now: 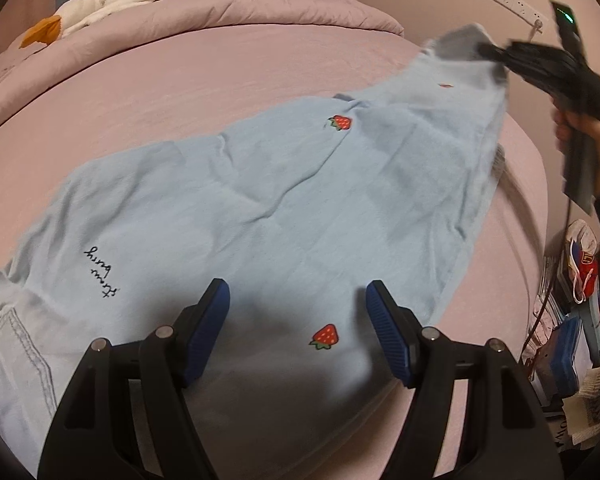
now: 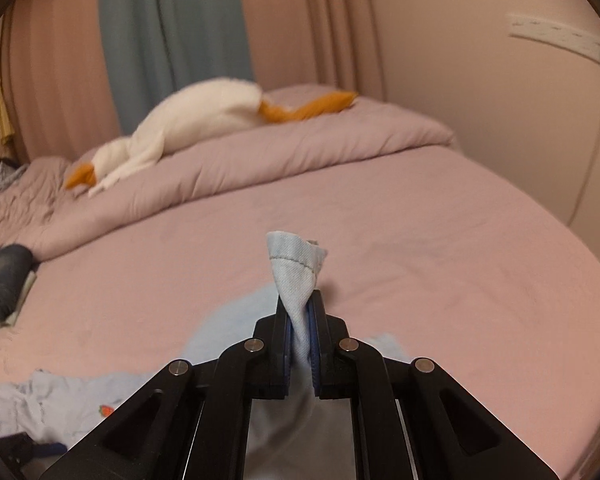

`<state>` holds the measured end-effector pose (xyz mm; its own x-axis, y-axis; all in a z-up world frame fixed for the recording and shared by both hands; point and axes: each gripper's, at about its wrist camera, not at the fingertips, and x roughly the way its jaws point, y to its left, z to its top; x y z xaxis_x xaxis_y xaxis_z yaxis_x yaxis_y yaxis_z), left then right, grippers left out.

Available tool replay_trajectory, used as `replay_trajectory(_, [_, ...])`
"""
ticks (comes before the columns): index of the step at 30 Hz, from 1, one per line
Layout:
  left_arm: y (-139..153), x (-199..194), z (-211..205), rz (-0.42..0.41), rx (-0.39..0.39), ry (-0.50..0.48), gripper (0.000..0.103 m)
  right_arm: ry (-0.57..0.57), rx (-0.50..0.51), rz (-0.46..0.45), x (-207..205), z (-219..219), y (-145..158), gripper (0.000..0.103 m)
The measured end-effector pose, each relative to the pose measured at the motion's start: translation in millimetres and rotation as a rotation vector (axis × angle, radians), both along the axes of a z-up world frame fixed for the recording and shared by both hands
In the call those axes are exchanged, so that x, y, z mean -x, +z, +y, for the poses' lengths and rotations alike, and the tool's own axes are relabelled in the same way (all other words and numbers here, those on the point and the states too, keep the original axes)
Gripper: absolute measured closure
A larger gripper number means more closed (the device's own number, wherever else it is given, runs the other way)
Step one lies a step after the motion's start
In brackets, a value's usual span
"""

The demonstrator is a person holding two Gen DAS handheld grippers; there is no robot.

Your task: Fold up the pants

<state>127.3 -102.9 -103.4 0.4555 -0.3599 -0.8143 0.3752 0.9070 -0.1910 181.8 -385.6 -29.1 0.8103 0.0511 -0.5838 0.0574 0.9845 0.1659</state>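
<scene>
Light blue pants (image 1: 268, 208) with red strawberry patches and dark script lettering lie stretched along the pink bed. My left gripper (image 1: 298, 300) is open just above the waist end of the pants, with a strawberry between its blue pads. My right gripper (image 1: 496, 56) shows at the far right of the left wrist view, lifting the leg end. In the right wrist view, my right gripper (image 2: 300, 312) is shut on the stitched hem of the pants (image 2: 296, 268), which sticks up between its fingers.
A rolled pink duvet (image 1: 204, 20) with a white plush goose (image 2: 196, 120) lies at the head of the bed. A dark cloth bundle (image 2: 4, 276) sits at the left bed edge. Cluttered bags and boxes (image 1: 576, 300) stand beside the bed on the right.
</scene>
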Motion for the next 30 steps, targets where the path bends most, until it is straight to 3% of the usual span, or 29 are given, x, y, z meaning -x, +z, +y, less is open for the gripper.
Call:
replay_trajectory(5, [2.5,1.1,10.0,0.008,-0.005,0.017,0.033,-0.094,-0.064,0.033,28.6,-35.0,-10.6,0.095])
replay_trajectory(9, [4.1,0.2,12.9,0.020,-0.012,0.014,0.033,-0.162,-0.166,0.135,48.8,-63.7,-51.6,0.095])
replay_trajectory(12, [3.8,1.2,6.7,0.042,-0.050,-0.043,0.028,-0.171,-0.251,0.211,52.5,-80.0,-84.9,0.094])
replay_trajectory(16, [4.7,14.3,-0.1,0.044,-0.115,-0.157,0.027,-0.164,-0.393,0.242,46.9,-98.8,-116.3,0.094])
replay_trajectory(22, [-1.1,21.3,5.0,0.047,-0.138,-0.167,0.027,-0.123,-0.403,0.219,43.1,-98.7,-105.0,0.095])
replay_trajectory(27, [-1.2,27.8,8.2,0.045,-0.121,-0.136,0.027,-0.051,-0.361,0.116,27.8,-82.4,-65.9,0.095])
replay_trajectory(30, [-1.5,29.8,9.3,0.050,-0.116,-0.123,0.027,-0.058,-0.342,0.117,18.8,-82.1,-53.6,0.095])
